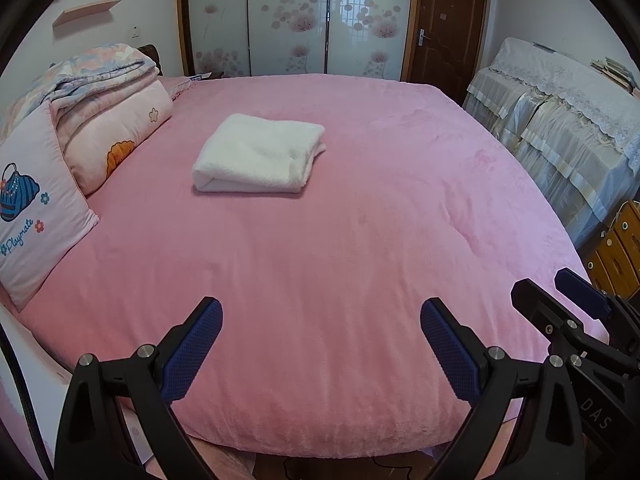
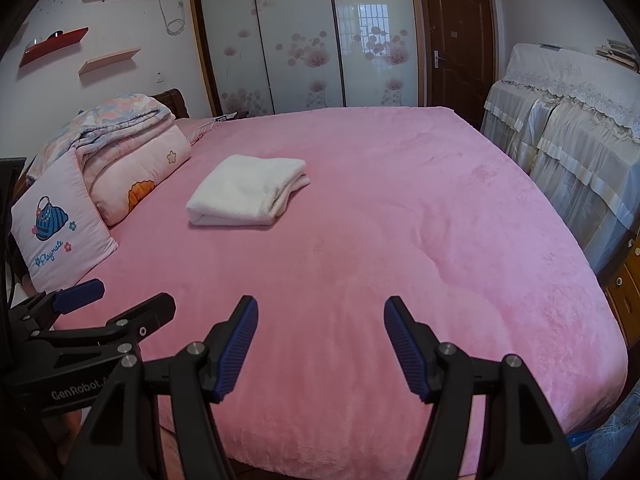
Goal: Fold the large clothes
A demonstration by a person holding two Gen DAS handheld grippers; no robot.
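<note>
Garment (image 1: 259,154) — white, fluffy, neatly folded

Free room: the pink bed (image 1: 360,240), its near half and whole right side bare, open to passage from the near edge.
Obstacle, centre-left: folded white garment (image 1: 260,154), lying flat, clear bedcover on all sides.
Obstacles, left edge: embroidered pillow (image 1: 36,216) leaning against a stack of folded quilts (image 1: 108,104); both well apart from the garment.
Obstacle, right: lace-covered furniture (image 1: 560,128) beside the bed, with a narrow gap between.
Obstacle, lower right: wooden drawers (image 1: 616,256).
Far end: sliding wardrobe (image 1: 288,20) and door (image 1: 444,24).
</note>
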